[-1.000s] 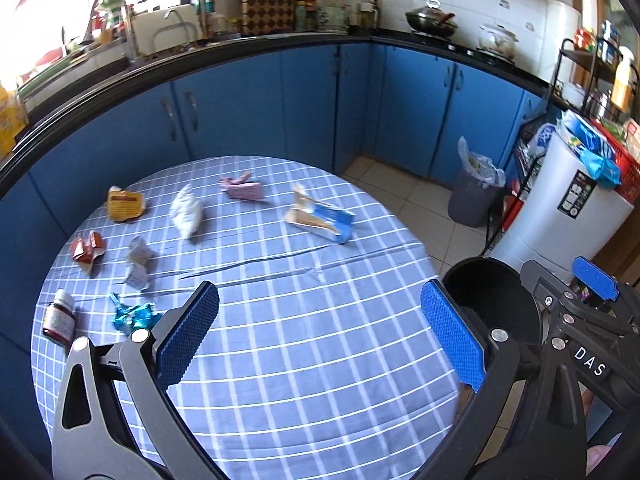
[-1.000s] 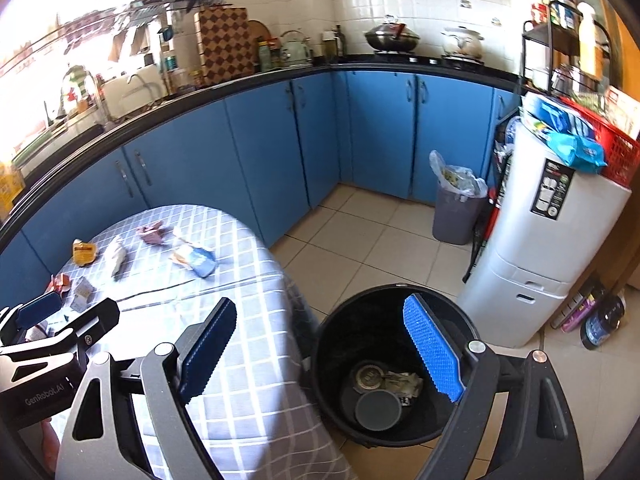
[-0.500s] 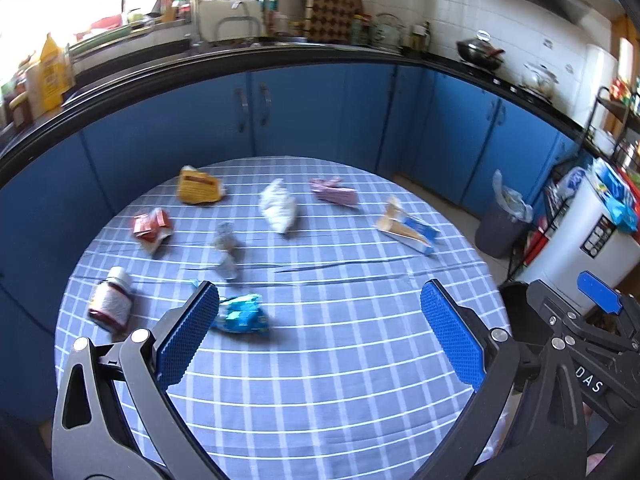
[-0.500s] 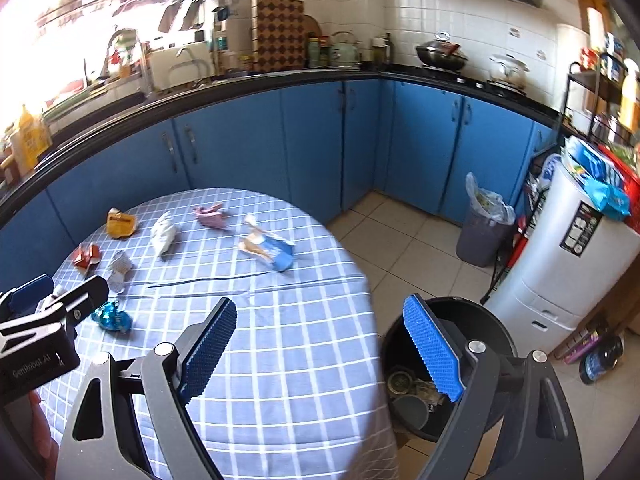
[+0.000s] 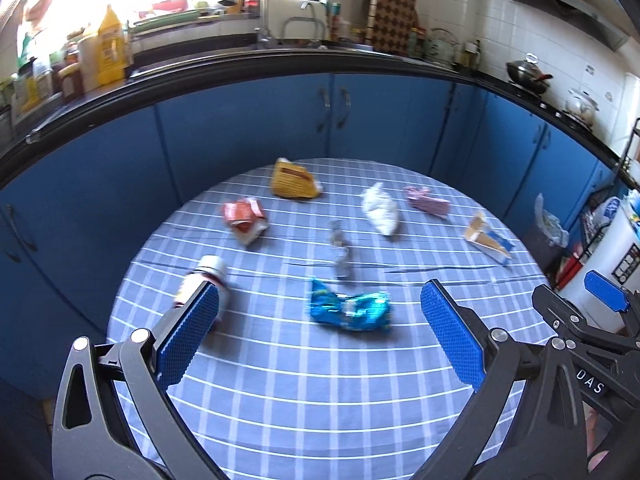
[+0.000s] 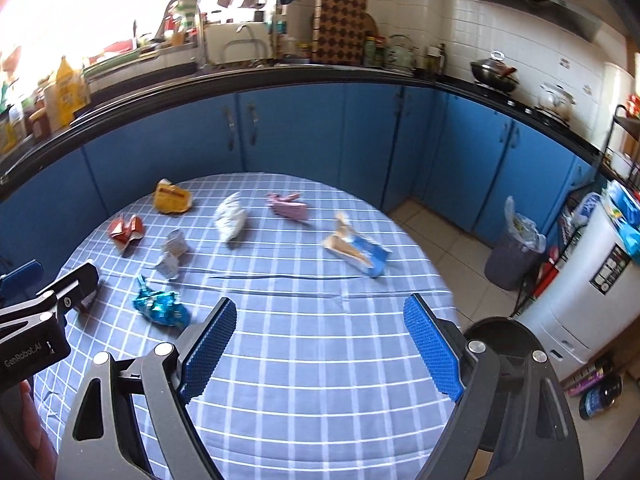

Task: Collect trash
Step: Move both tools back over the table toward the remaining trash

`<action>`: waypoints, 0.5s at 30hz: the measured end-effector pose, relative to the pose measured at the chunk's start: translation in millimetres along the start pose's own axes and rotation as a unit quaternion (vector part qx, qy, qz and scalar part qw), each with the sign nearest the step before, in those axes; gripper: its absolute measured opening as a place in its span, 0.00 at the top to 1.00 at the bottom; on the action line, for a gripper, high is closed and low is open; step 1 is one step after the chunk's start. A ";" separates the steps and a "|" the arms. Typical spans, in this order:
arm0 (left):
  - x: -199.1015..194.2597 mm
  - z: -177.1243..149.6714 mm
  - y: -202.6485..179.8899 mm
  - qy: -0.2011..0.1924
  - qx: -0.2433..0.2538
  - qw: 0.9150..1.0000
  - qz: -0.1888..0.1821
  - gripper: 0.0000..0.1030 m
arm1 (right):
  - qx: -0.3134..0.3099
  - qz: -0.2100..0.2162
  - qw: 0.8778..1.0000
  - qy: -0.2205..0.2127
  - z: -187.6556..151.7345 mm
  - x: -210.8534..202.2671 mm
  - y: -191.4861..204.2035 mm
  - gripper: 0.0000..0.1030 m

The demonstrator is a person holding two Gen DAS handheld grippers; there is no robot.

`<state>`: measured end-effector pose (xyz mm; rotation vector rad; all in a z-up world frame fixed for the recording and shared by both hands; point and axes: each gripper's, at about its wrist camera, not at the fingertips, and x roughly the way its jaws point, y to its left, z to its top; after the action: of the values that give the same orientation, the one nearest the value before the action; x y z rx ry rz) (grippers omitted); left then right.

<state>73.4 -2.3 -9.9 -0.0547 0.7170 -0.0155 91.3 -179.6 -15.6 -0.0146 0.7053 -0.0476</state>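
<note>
Several pieces of trash lie on the round checked table (image 5: pixel 320 400): a shiny blue wrapper (image 5: pixel 348 310), a small bottle (image 5: pixel 202 280), a red wrapper (image 5: pixel 244 218), a yellow packet (image 5: pixel 294 186), a white crumpled bag (image 5: pixel 380 210), a pink wrapper (image 5: pixel 426 202) and a blue-and-tan carton (image 5: pixel 488 238). My left gripper (image 5: pixel 320 336) is open and empty above the table, the blue wrapper just ahead of it. My right gripper (image 6: pixel 320 348) is open and empty over the table's near right part. The blue wrapper (image 6: pixel 160 308) lies to its left.
A black trash bin (image 6: pixel 504 332) stands on the floor right of the table, behind my right finger. A white appliance (image 6: pixel 580 300) and a grey bagged bin (image 6: pixel 516 256) stand further right. Blue cabinets (image 5: pixel 320 120) curve around behind the table.
Both grippers have swung left from the black bin toward the table. The trash now sits centred ahead of the left gripper. Both stayed open.
</note>
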 end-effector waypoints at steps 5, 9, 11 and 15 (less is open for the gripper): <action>4.0 -1.5 27.0 0.004 -0.014 1.000 0.021 0.03 | -0.016 0.022 1.000 0.016 -0.2 16.9 32.4 0.19; 14.2 -4.4 48.9 0.018 -0.027 0.999 0.029 0.03 | -0.035 0.033 0.999 0.021 -0.8 26.9 54.0 0.19; 19.4 -7.0 57.3 0.025 -0.030 0.999 0.031 0.03 | -0.041 0.040 0.998 0.025 -0.8 32.4 63.7 0.19; 33.6 -12.0 70.7 0.041 -0.033 0.998 0.035 0.03 | -0.047 0.052 0.997 0.037 -3.2 44.9 80.0 0.19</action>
<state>90.6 66.7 -44.8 -0.0926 0.8017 0.0728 126.4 -101.8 -49.5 -0.0656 0.7800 0.0855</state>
